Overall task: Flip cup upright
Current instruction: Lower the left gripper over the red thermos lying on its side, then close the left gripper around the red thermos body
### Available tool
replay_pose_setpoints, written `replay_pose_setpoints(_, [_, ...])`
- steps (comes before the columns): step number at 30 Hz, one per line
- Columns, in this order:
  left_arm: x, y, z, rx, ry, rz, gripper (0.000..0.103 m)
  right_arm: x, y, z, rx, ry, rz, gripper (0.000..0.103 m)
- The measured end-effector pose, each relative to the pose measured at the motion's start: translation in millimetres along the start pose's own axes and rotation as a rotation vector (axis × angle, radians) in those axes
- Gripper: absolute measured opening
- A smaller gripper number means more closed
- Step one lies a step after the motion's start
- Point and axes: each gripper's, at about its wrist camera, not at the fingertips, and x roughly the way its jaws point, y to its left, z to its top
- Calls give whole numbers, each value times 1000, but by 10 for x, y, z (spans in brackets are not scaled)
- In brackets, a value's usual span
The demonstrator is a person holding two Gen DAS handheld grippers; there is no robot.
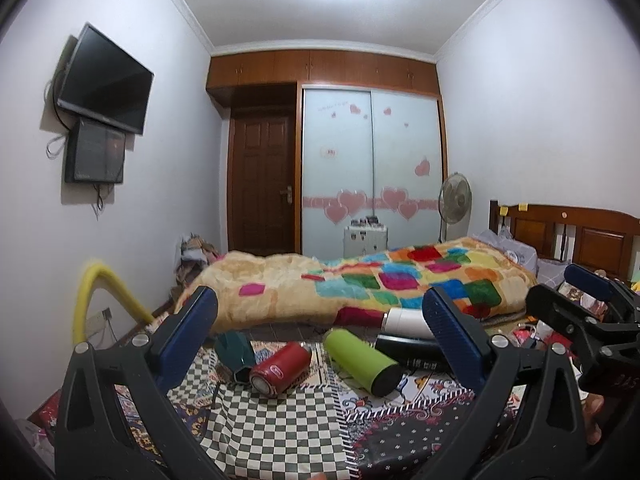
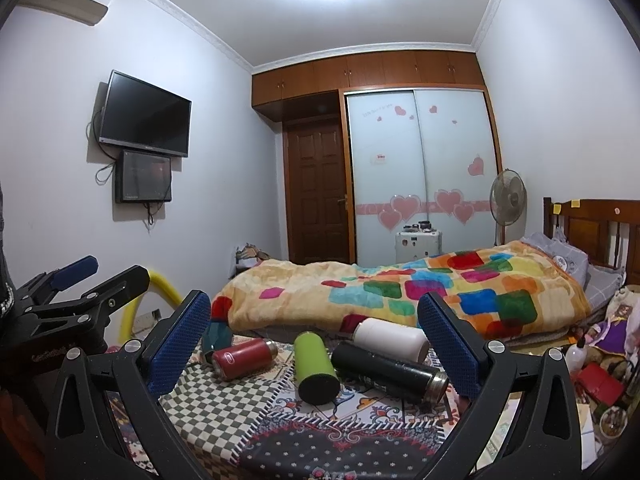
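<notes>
Four flasks and a faceted teal cup lie toppled on the patterned cloth, both claws spread wide and empty.

Red flask, green flask, black flask and white flask rest on their sides near the quilt, close together; the teal cup touches the red one. They look like smooth, rigid metal cylinders, probably light if empty, and apt to roll or slip. Judging by this, mid-body across the barrel is the best hold. Left gripper and right gripper hover short of them over the soft checkered cloth.
</notes>
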Motion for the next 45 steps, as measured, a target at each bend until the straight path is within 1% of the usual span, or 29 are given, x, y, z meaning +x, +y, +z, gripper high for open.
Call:
replay_pose_setpoints(2, [199,71,-40,4,57,-15,103,84,-23,-56,-4,24,-8,103])
replay_pose_setpoints(5, [561,189,-124,17,166,-33,103,260,-110,-180,-8,73,-30,103])
replay_pose_setpoints(7, [907,294,-209,33,283,-70,103,349,-176,-238,-7,99,-41,103])
replay_pose_setpoints(9, [1207,348,-311,57,373,-77,103,469,-248,-313,-9,131,-58,103])
replay_pose_setpoints(11, [1537,404,-434,87,471,-78,98,533,-298,-347,-8,149,-67,103])
replay_pose_setpoints(14, [1955,470,-597,112,598,-100,91,660,-372,-412,4,178,-73,103])
replay_pose_setpoints(17, [2363,523,-757,149,711,-115,88,756,-408,-459,16,202,-70,103])
replay_pose_setpoints(20, [2688,555,-895,187,799,-117,87,865,-450,-499,20,219,-63,103])
replay_pose_setpoints(25, [3014,552,-1061,242,875,-106,87,995,-422,-557,20,234,-38,103])
replay_pose_setpoints(29, [3181,539,-1201,287,936,-107,80,1079,-395,-634,28,246,-14,103])
replay_pose_setpoints(31, [3245,534,-1261,299,953,-108,77,1119,-397,-678,34,255,-7,103])
replay_pose_setpoints(32, [3273,530,-1285,305,962,-110,73,1142,-399,-698,38,262,-4,103])
replay_pose_setpoints(34, [3311,523,-1333,306,985,-122,72,1180,-414,-744,48,277,-1,103])
replay_pose_setpoints(37, [3348,520,-1398,326,1000,-119,72,1209,-443,-779,61,292,0,103])
replay_pose_setpoints(40, [3353,480,-1442,354,993,-103,70,1224,-472,-785,70,298,-4,103])
replay_pose_setpoints(41, [3353,470,-1445,356,988,-94,67,1223,-483,-785,73,300,-6,103])
replay_pose_setpoints(45, [3334,438,-1425,348,1001,-93,65,1233,-503,-786,72,304,-12,103])
